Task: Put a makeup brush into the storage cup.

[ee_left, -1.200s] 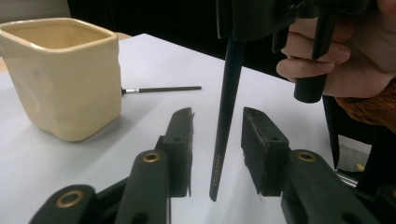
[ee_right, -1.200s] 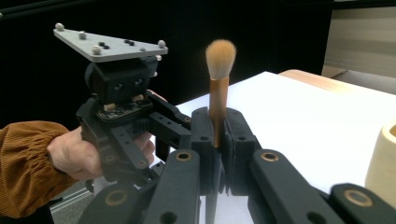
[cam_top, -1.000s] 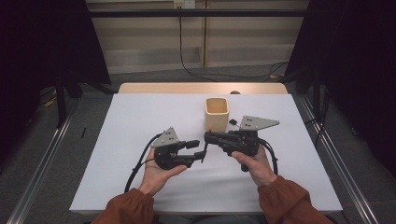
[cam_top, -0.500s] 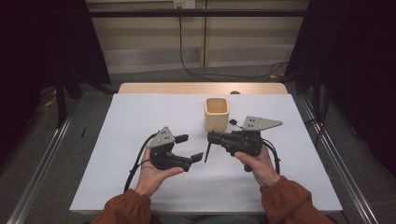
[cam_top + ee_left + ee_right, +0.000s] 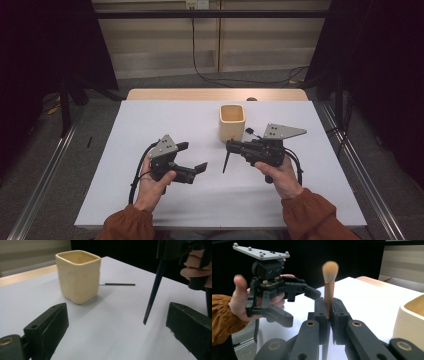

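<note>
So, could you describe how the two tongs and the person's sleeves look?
Both the left tongs and the right tongs are black, each topped by a grey three-cornered plate carrying small markers, with a black cable trailing behind. The jaws are flat black blocks. The sleeves are rust-brown, gathered at the cuffs.

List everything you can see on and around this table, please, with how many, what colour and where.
Cup: one, pale yellow, square-sided, upright at the table's middle, toward the far edge.
Brush: one, copper ferrule with tan bristles and a dark handle, clamped in the right gripper, handle tip pointing down above the sheet.
Thin stick: one, dark with a silvery end, lying flat on the sheet beside the cup.
Sheet: one, white, covering most of the table.
Table: one, light wood, showing along the far edge.
Left gripper: one, black, fingers apart, holding nothing.
Right gripper: one, black, fingers shut on the brush.
Hands: two, rust-orange sleeves, at the near edge.
</note>
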A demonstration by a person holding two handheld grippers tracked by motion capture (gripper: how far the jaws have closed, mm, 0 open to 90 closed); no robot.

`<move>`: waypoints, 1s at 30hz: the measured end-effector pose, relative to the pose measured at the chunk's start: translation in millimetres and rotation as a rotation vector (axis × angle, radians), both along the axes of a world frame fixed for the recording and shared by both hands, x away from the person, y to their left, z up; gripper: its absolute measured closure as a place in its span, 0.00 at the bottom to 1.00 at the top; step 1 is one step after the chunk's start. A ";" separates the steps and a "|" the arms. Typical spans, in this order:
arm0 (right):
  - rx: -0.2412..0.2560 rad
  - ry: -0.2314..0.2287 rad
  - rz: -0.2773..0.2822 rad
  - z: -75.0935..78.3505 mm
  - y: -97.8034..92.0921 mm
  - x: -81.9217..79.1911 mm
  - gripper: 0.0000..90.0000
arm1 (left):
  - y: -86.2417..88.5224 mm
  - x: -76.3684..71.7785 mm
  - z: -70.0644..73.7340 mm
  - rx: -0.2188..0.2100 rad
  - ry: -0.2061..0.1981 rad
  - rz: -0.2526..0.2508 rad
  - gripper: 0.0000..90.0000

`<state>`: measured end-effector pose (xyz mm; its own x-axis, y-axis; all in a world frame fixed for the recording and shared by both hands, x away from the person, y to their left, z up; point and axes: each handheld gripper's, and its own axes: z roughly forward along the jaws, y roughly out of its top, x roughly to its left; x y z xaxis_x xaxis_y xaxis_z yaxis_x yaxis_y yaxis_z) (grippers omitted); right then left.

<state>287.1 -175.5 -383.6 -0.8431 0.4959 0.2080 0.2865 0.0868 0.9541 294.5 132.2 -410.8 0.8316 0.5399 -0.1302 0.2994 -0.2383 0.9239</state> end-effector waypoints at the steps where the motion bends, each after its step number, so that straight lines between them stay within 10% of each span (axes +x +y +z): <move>1: -0.003 -0.004 0.000 0.3 -0.6 -0.2 0.94 | 2.2 -1.9 -0.3 -0.011 -0.004 0.007 0.05; 13: -0.019 -0.008 -0.039 3.7 -15.3 -1.6 0.94 | 44.4 -13.0 -7.3 -0.066 -0.029 0.112 0.04; 30: -0.028 -0.016 -0.085 5.1 -28.0 2.5 0.94 | 91.5 -30.8 -13.1 -0.038 -0.069 0.171 0.02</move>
<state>289.6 -203.5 -378.5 -0.8011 0.5710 0.1796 0.2784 0.0898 0.9563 263.7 223.7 -423.8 0.7355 0.6702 -0.0991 0.2681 -0.1536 0.9511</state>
